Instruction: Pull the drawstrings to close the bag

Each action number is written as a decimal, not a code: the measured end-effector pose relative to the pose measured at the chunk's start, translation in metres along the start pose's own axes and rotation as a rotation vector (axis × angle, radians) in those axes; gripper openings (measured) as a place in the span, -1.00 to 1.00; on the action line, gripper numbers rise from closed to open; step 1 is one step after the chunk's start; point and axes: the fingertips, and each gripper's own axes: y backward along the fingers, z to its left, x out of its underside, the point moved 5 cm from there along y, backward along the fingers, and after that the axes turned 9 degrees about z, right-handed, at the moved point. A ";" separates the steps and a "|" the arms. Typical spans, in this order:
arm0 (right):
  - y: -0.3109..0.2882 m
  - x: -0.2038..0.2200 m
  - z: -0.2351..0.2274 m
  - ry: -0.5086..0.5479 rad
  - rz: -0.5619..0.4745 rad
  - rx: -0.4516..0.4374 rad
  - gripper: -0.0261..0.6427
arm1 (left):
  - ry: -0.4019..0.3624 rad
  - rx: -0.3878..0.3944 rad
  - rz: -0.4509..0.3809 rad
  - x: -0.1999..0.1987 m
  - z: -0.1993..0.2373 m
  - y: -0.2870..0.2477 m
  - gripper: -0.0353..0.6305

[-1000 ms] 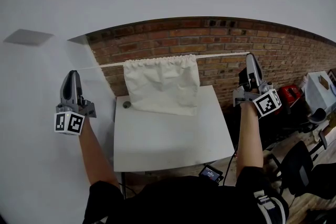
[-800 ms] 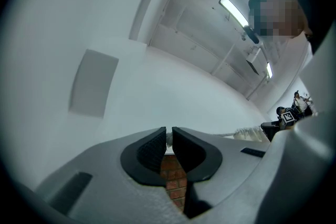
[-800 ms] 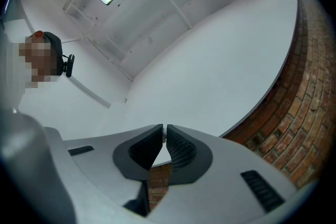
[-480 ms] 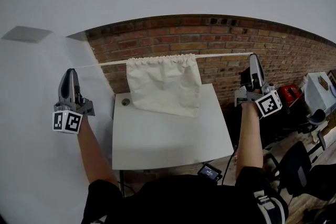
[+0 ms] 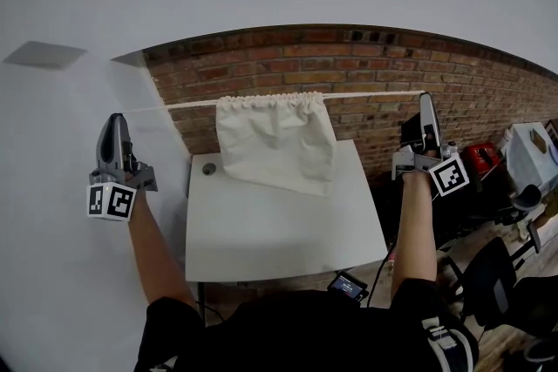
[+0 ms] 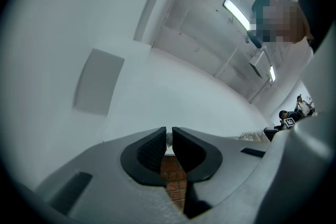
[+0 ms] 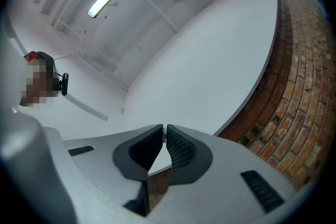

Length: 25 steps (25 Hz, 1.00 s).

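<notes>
A cream cloth bag [image 5: 275, 142] hangs by its gathered top above the white table [image 5: 279, 226], its lower part resting on the tabletop's far side. A white drawstring [image 5: 186, 104] runs taut from the bag's left to my left gripper [image 5: 114, 119], and another length [image 5: 375, 93] runs to my right gripper [image 5: 426, 98]. Both grippers point upward, held wide apart. In the left gripper view the gripper [image 6: 168, 136] has its jaws pinched on white cord. The right gripper [image 7: 163, 134] likewise nips cord at its tips.
A brick wall [image 5: 366, 57] stands behind the table, a white wall [image 5: 61, 274] to the left. A small dark round thing [image 5: 208, 169] lies at the table's far left corner. A black device [image 5: 350, 286] sits by the near edge. Chairs and boxes [image 5: 532, 154] crowd the right.
The bag's gathered top looks a little narrower and sits slightly further right in view. The right gripper has edged right. The left gripper has barely shifted.
</notes>
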 end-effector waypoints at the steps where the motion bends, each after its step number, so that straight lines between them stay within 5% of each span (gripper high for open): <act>1: 0.000 0.000 -0.001 -0.006 -0.003 0.000 -0.83 | 0.002 -0.002 -0.001 0.001 0.001 0.000 -0.76; 25: 0.014 0.003 -0.027 -0.130 -0.075 0.036 -0.84 | 0.030 -0.037 -0.022 0.010 0.018 0.004 -0.76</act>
